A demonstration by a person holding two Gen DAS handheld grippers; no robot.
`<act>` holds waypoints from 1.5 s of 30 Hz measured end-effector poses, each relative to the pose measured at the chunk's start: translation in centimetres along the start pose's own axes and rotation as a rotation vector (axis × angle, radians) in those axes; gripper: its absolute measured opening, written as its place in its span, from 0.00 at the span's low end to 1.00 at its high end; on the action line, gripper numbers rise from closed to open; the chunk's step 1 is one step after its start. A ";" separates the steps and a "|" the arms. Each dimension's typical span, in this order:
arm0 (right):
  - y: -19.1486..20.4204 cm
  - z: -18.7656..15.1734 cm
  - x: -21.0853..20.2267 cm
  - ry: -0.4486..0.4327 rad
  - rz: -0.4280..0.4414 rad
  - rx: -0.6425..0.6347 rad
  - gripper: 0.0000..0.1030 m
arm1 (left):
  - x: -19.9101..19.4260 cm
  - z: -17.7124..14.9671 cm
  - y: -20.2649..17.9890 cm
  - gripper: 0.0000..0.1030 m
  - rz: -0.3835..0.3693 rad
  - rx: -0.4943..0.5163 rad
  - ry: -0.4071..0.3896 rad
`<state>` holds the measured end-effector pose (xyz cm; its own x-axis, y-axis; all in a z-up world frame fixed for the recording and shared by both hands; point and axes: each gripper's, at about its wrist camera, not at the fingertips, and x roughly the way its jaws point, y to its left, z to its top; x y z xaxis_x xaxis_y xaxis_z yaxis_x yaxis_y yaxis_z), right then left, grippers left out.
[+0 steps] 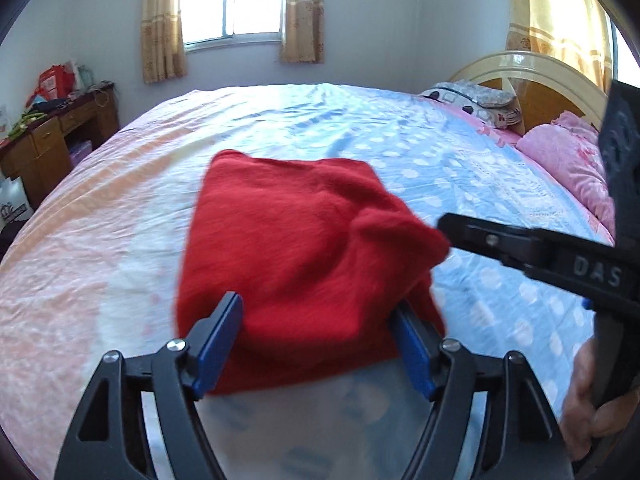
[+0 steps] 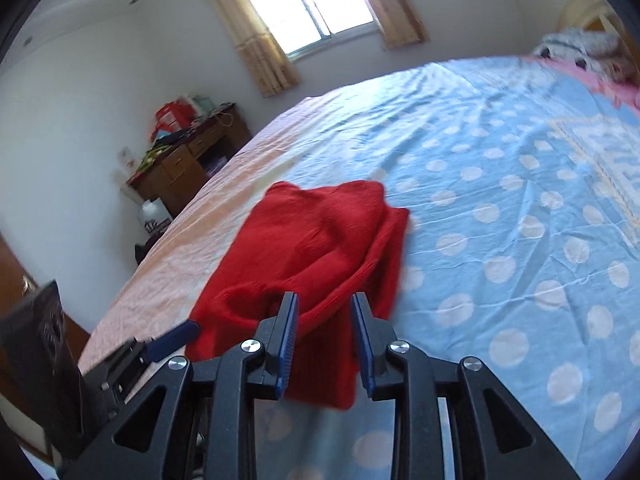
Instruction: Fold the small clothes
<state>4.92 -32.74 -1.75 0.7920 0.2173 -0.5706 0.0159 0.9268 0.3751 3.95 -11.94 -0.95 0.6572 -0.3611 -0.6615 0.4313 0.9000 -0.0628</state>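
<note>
- A red knitted garment (image 1: 304, 256) lies partly folded near the middle of a bed's polka-dot sheet (image 1: 460, 160) — blue on one side, pale pink on the other.
- The left gripper (image 1: 316, 344) stands at the garment's near edge, at 6 o'clock in its own view; its jaws are spread wide, the cloth's edge between the blue pads (image 1: 218, 344) and unpinched.
- The right gripper (image 2: 326, 340), entering the left view from 3 o'clock, has its jaws parted around a raised fold of the garment — whether they pinch it cannot be told.
- A wooden desk (image 1: 56, 136) stands at 9 o'clock, pillows (image 1: 568, 160) at 2 o'clock.
</note>
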 end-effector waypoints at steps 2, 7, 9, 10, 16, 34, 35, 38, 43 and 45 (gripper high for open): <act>0.7 -0.2 -0.2 0.002 0.027 0.001 0.27 | -0.4 -0.2 1.3 0.79 -0.002 -0.033 0.009; 2.2 -0.9 -1.3 -0.030 0.080 0.033 0.27 | -1.2 -0.6 4.8 0.79 0.031 -0.124 -0.006; 3.5 -1.2 -2.4 -0.080 0.044 -0.031 0.27 | -1.2 -0.5 6.2 0.79 0.065 -0.157 -0.004; 4.1 -1.4 -2.7 -0.093 0.043 -0.057 0.27 | -1.0 -0.5 6.7 0.79 0.076 -0.171 -0.001; 5.1 -1.6 -0.5 -0.048 0.073 -0.101 0.27 | 0.5 0.3 7.0 0.79 0.085 -0.180 0.018; -0.8 -3.6 -2.5 -0.043 0.013 0.042 0.36 | 3.9 -1.2 6.8 0.93 0.062 -0.176 0.046; -0.1 -2.9 -2.6 -0.061 0.037 0.034 0.52 | 3.8 -1.1 6.7 0.93 0.062 -0.178 0.048; 2.2 -1.9 -1.2 -0.062 0.052 -0.007 0.57 | 3.2 -0.8 6.2 0.93 0.072 -0.145 0.045; 2.3 -3.8 3.3 0.053 -0.015 -0.026 0.06 | 1.7 0.2 6.3 0.93 0.079 -0.106 0.016; 0.5 -5.4 3.7 0.087 -0.038 0.034 0.06 | 1.4 0.8 7.0 0.93 0.075 -0.118 -0.002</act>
<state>4.58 -29.76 -7.64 0.7343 0.2089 -0.6459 0.0672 0.9244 0.3754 8.36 -6.35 -1.73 0.6862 -0.2920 -0.6662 0.3055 0.9469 -0.1004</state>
